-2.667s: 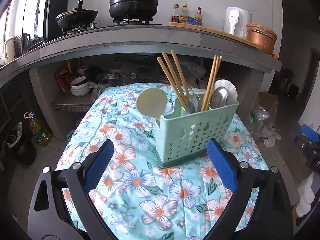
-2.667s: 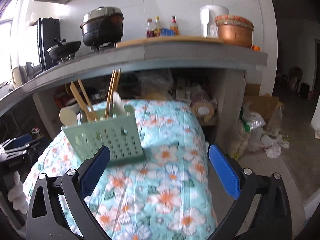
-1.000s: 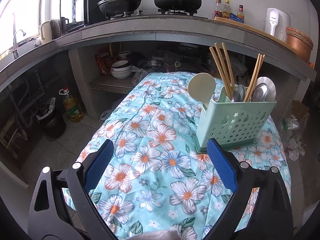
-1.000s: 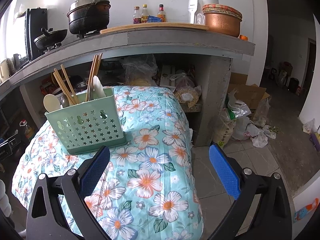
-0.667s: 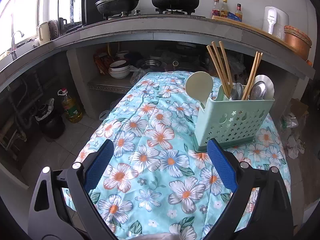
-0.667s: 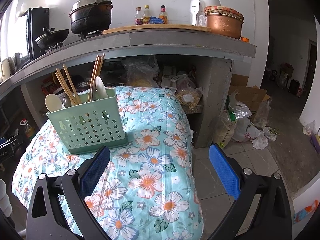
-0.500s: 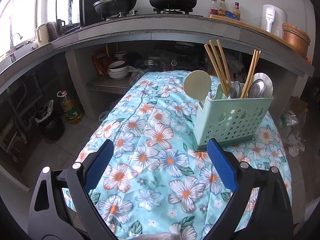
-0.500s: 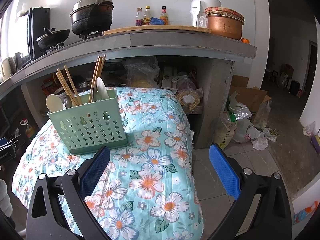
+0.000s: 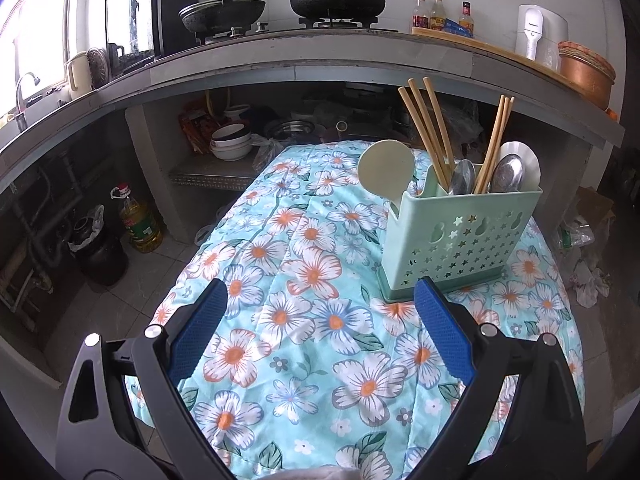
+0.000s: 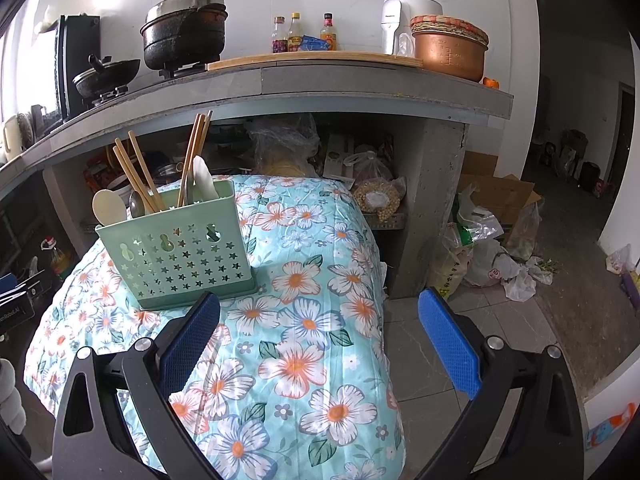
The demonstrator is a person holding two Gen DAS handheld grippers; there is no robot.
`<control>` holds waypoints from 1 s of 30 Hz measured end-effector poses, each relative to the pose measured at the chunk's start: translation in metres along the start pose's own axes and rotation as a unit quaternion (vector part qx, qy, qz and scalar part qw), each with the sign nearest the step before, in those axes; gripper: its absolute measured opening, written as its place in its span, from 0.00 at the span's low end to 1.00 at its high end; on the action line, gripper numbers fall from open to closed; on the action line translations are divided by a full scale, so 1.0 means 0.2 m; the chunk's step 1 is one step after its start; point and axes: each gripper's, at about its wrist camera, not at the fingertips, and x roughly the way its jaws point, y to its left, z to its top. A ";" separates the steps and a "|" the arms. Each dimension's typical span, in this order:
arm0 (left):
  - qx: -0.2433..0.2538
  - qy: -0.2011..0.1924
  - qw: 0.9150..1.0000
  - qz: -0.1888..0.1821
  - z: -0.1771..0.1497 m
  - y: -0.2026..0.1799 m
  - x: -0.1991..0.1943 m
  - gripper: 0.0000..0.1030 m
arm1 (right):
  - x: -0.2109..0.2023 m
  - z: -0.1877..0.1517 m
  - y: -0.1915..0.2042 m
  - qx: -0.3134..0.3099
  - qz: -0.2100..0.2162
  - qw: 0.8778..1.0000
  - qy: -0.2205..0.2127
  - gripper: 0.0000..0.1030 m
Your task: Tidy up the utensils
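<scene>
Over the last few seconds both cameras have pulled back from the mint-green caddy (image 9: 460, 236), which now sits at about two o'clock from the left gripper (image 9: 320, 330) and ten o'clock from the right gripper (image 10: 320, 334). Both grippers are spread wide and carry nothing, and no loose utensil shows on the desk (image 9: 304, 320) (so the sorting looks finished, or nearly).

The caddy is thin rigid plastic pierced with star and gourd cutouts. Upright in it stand slim wooden chopsticks (image 9: 428, 132), glossy metal spoons (image 9: 506, 172) and a matte cream paddle (image 9: 386, 168). The desk's floral cover is soft, quilted and slightly rumpled.
</scene>
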 end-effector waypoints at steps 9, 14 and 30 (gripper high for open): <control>0.001 0.002 1.000 -0.001 0.00 0.00 0.00 0.88 | 0.00 0.00 0.00 -0.004 0.002 1.000 0.001 0.94; 0.002 0.006 1.000 -0.004 -0.01 -0.01 0.02 0.88 | 0.00 0.01 0.00 -0.004 0.002 1.000 0.000 0.94; 0.007 0.014 1.000 -0.009 -0.01 -0.01 0.04 0.88 | -0.01 0.01 0.01 -0.004 0.003 1.000 0.002 0.94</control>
